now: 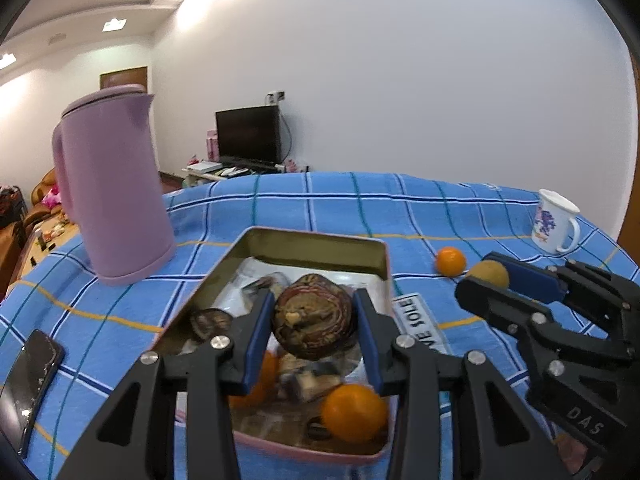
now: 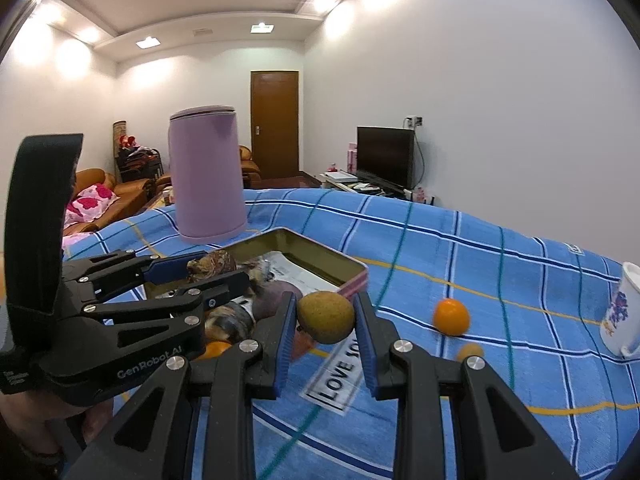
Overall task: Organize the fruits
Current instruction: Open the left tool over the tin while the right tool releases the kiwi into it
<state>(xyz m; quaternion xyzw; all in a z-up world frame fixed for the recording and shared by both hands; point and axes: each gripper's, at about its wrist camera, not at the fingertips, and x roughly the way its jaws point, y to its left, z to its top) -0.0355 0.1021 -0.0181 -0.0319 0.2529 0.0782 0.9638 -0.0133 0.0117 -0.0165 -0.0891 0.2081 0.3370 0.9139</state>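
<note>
A metal tin sits on the blue checked cloth and holds two oranges and other fruit. My left gripper is shut on a dark brown ridged fruit, held over the tin. My right gripper is shut on a yellow-brown fruit, held above the cloth just right of the tin. A loose orange and a small yellow fruit lie on the cloth to the right. The right gripper also shows in the left wrist view.
A purple jug stands left of the tin. A white mug stands at the far right. A phone lies at the left edge. A "LOVE" label is sewn on the cloth.
</note>
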